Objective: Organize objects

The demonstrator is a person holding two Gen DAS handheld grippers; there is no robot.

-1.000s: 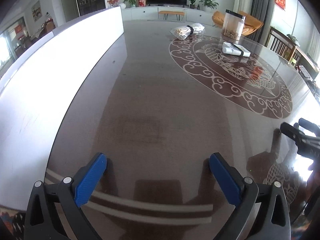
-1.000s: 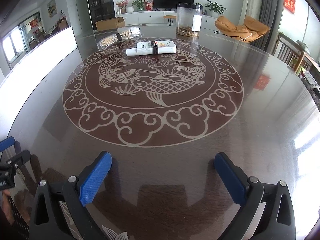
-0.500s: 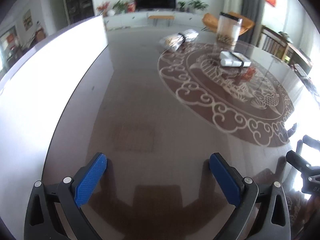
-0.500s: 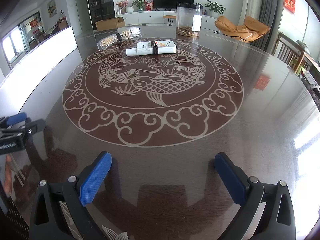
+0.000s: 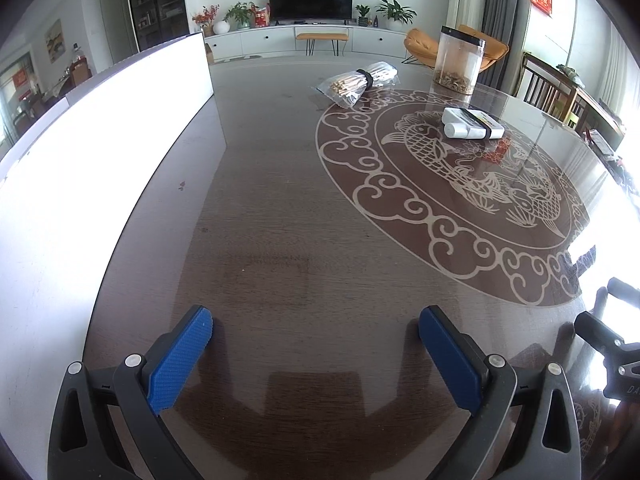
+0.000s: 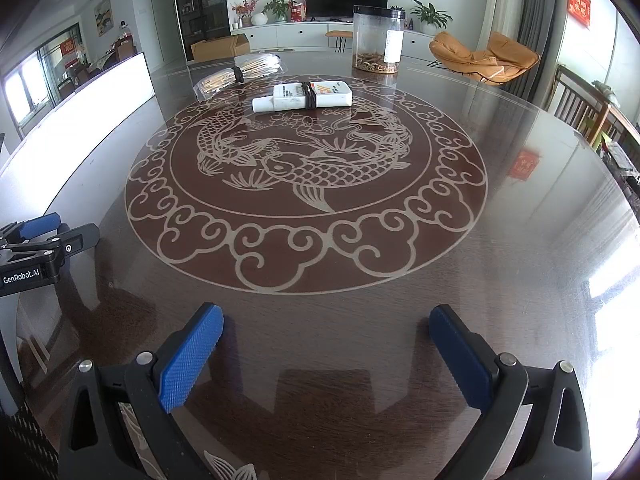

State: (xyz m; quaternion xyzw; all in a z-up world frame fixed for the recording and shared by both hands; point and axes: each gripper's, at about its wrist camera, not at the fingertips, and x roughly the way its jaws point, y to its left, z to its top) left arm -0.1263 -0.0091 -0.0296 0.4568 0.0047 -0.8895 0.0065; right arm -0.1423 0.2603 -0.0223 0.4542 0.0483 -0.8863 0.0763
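Left tool (image 5: 315,322): hovered low over the near left part of the worktop, its blue-padded fingers spread wide with nothing between them.
Right tool (image 6: 326,322): likewise released, fingers wide apart and empty, just above the near edge of the carp medallion (image 6: 306,162).
Worktop (image 5: 280,208): dark, glossy, with a round pale carp-and-cloud pattern inlaid at its middle; a bright white panel (image 5: 80,152) ran along its left side.
Bagged chopsticks (image 5: 358,82): a clear bag of wooden sticks cinched by a black band, lying on the far side, just left of the medallion's rim.
White bundle (image 6: 306,96): a white bottle and a flat white box strapped together by a black band, lying on the far part of the medallion, near the chopsticks but apart from them.
Clear jar (image 6: 378,38): upright behind the bundle, black-lidded, with brownish contents at the bottom.
Both tools: well apart from all three things.
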